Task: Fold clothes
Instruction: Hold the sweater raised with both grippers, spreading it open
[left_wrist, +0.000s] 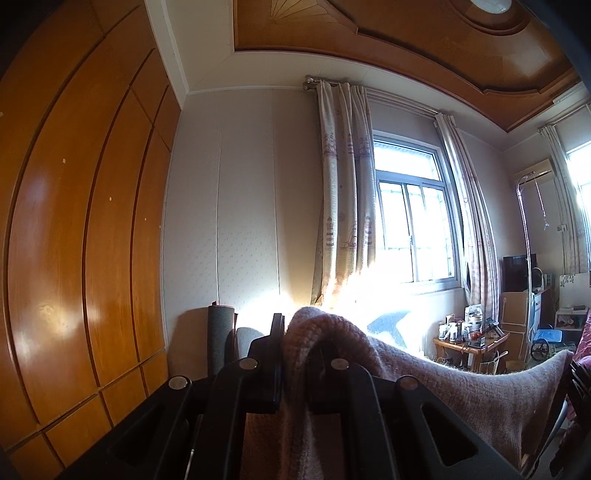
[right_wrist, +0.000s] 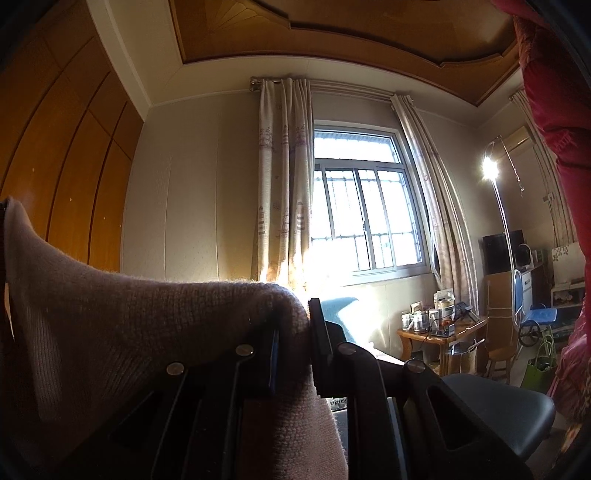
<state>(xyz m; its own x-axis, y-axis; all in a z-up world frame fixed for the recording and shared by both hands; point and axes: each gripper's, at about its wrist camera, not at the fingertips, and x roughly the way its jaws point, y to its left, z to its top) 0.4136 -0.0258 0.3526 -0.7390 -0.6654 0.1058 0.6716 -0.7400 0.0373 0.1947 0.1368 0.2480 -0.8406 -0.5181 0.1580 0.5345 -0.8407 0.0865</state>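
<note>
A pinkish-beige knitted garment (left_wrist: 461, 384) is held up in the air between both grippers. My left gripper (left_wrist: 295, 347) is shut on one end of its top edge; the knit bunches over the black fingers (left_wrist: 275, 354) and stretches away to the right. My right gripper (right_wrist: 295, 328) is shut on the other end, and the knitted garment (right_wrist: 122, 325) spreads from there to the left and hangs down in front of the fingers. Both cameras tilt upward toward the wall and ceiling, so the lower part of the garment is hidden.
Orange wooden wardrobe doors (left_wrist: 74, 240) fill the left. A curtained window (right_wrist: 362, 218) is straight ahead. A small wooden table (right_wrist: 439, 332) crowded with bottles, a chair and boxes stand at the right. Red patterned fabric (right_wrist: 554, 110) hangs at the far right.
</note>
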